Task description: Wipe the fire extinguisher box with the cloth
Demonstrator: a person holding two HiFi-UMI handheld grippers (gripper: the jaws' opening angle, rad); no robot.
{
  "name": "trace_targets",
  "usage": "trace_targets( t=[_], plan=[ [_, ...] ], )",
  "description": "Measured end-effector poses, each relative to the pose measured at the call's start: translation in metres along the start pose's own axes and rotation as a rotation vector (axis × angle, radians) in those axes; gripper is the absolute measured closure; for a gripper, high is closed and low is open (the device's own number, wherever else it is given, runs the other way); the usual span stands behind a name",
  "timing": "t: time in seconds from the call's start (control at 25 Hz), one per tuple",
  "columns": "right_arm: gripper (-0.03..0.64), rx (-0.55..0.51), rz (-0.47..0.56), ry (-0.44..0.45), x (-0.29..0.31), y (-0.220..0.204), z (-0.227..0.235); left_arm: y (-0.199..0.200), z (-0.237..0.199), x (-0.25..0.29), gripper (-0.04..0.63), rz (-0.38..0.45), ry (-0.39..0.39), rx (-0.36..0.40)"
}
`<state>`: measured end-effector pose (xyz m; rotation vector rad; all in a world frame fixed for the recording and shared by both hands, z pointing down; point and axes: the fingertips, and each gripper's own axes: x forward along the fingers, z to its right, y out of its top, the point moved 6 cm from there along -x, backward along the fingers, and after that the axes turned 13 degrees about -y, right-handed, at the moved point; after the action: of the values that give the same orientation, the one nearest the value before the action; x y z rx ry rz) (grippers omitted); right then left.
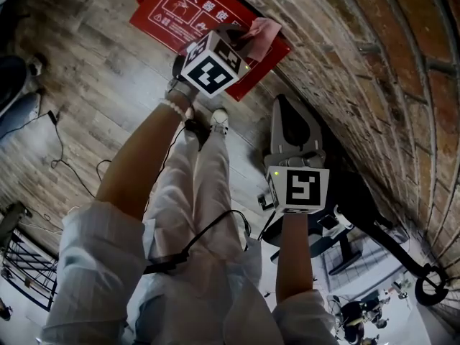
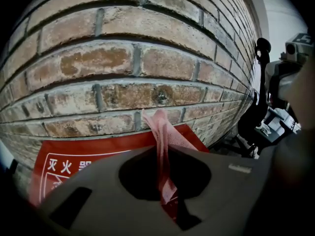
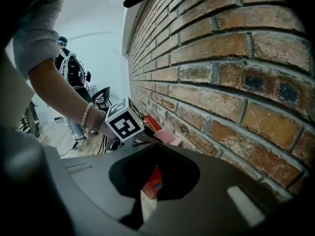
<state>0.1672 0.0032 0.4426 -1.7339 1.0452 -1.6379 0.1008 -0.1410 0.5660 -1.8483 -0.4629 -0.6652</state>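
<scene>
**Cloth at the box's wall-side corner, wiping barely under way**

We judge the task to be at an early or middle stage. The fire extinguisher box lies flat on the wooden floor, against the foot of the brick wall, with its red printed lid facing up. Nothing on the lid shows which parts are wiped and which are not: we see no streaks, damp patches or dust lines. We therefore assume most of the lid is still to do, above all the printed part on the left.

The left gripper reaches out to the far side of the scene and is clenched on the pink cloth. In the left gripper view the cloth runs between the closed jaws and stands up past them in a loose fold. In the head view that fold sits over the right-hand corner of the box, the one nearest the wall. We cannot tell whether the cloth presses on the lid or hangs just above it. The free end looks bunched, not spread, so little fabric would meet the surface.

The right gripper is held nearer to us, right of the box and well apart from it. Its jaws are together with nothing between them. Through the opening behind the jaws we see only a strip of the red box and pale floor.
</scene>
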Motion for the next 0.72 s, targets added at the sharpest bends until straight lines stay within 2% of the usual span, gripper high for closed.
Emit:
trace_targets(
  t=[0.28,0.72],
  plan=[
    [0.613,-0.01,0.007,0.009,0.008,0.008,-0.009,-0.005,-0.014,-0.015,0.584,-0.007,0.02,0.011],
    [0.612,-0.03,0.008,0.036,0.02,0.024,-0.031,-0.02,-0.042,-0.042,0.584,-0.011,0.066,-0.016]
  ],
)
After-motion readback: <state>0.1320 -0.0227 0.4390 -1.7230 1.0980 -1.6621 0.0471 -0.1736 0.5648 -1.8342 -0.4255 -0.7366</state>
